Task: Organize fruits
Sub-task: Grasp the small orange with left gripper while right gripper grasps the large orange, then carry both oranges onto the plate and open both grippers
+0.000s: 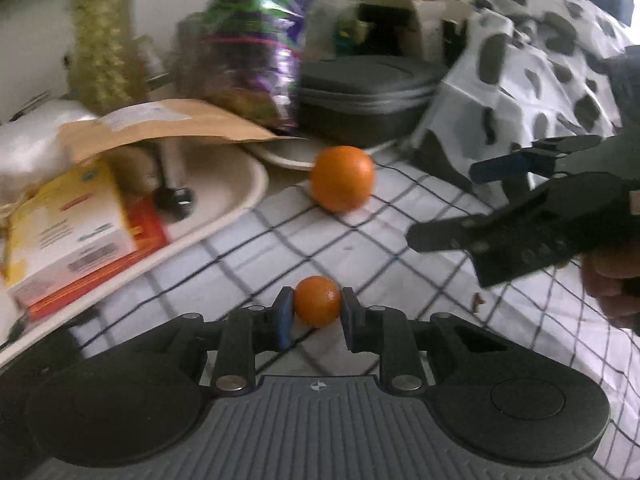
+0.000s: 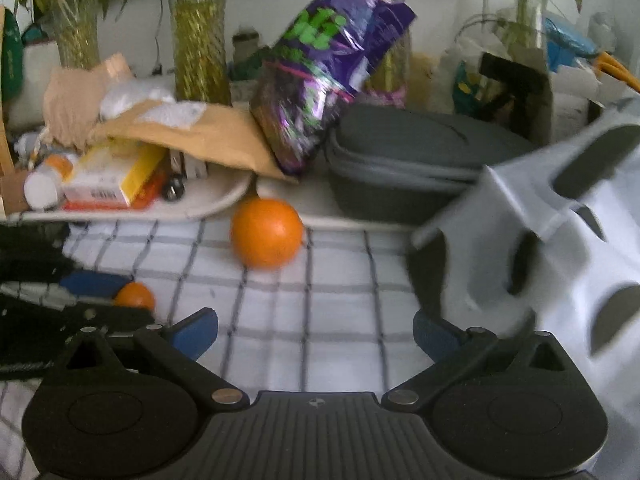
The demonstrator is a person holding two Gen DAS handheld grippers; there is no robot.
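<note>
A small orange (image 1: 317,301) sits on the checked tablecloth (image 1: 400,248), and my left gripper (image 1: 317,305) is shut on it, one pad pressed to each side. In the right wrist view the same small orange (image 2: 135,296) shows at the left, next to the left gripper's blue pad (image 2: 94,282). A bigger orange (image 1: 343,178) lies further back on the cloth, near the plates, and is untouched. My right gripper (image 2: 316,336) is open and holds nothing, with the bigger orange (image 2: 266,232) ahead of it and a little to the left. From the left wrist, the right gripper (image 1: 452,204) hovers at the right.
A pale plate (image 1: 240,196) at the left holds boxes (image 1: 72,236) and a brown envelope. Behind stand a purple snack bag (image 2: 332,80), a grey zip case (image 2: 408,160) and glass vases with plants. A black-spotted white cloth (image 2: 560,240) is bunched at the right.
</note>
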